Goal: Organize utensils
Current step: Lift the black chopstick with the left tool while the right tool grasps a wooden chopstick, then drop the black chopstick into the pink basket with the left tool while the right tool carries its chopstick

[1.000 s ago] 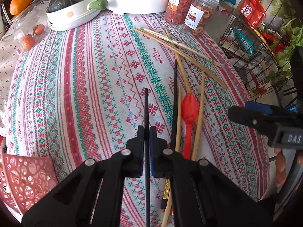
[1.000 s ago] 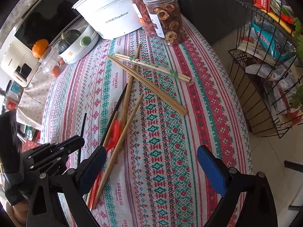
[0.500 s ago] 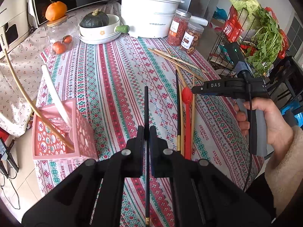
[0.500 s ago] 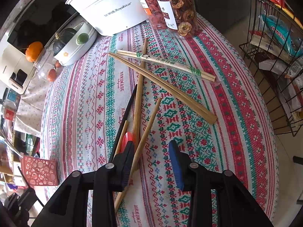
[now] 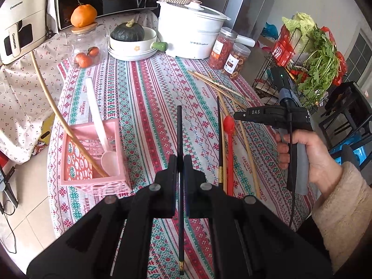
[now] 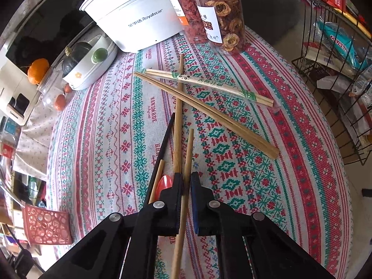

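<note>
left gripper (image 5: 179, 162) pinches a black chopstick (image 5: 179, 139) lifted beside the pink basket (image 5: 69, 162) at the table's left edge, evidently for deposit, while right gripper (image 6: 186, 181) clamps a bamboo chopstick (image 6: 188, 153) mid-table.

Red spoon (image 6: 164, 183) partly behind right hand-held gripper (image 6: 186, 181)

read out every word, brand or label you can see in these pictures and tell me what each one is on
"Royalstar": white cooker.
"CHANGHONG": cream appliance.
"DAS": right gripper.
"HANDMADE": tablecloth.
Jar labels: Chinese print, too small.
Sleeved chopsticks: green print, unreadable.
Shelf packets: lettering cut off.
</note>
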Available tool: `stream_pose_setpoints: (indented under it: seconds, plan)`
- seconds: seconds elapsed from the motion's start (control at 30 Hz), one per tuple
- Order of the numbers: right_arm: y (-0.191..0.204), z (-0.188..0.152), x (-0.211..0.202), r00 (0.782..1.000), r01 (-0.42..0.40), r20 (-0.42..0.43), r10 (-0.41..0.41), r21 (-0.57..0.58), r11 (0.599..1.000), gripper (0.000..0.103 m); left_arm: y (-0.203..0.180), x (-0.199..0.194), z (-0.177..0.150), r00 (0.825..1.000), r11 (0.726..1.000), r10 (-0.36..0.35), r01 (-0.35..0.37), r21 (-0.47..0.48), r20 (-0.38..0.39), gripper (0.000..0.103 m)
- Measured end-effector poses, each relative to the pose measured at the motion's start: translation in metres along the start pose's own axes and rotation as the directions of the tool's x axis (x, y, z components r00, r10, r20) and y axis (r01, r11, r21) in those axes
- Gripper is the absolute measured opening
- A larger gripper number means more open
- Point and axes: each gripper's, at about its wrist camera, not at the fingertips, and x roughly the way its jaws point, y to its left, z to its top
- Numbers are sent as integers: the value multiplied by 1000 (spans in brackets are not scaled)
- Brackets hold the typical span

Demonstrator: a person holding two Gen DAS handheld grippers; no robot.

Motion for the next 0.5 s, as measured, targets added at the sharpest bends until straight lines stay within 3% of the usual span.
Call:
stream_pose_setpoints:
  seconds: [0.2,0.5]
  plan:
    - [15,-11,-55,990,-85,110,93,-73,994,6,9,-25,-2,997,1000,-1,2,-14,74,6]
    - [44,-39,-135,948,-104,273,163,-218,970,6,7,-67,1,973,1000,-1,4,-13,230,6]
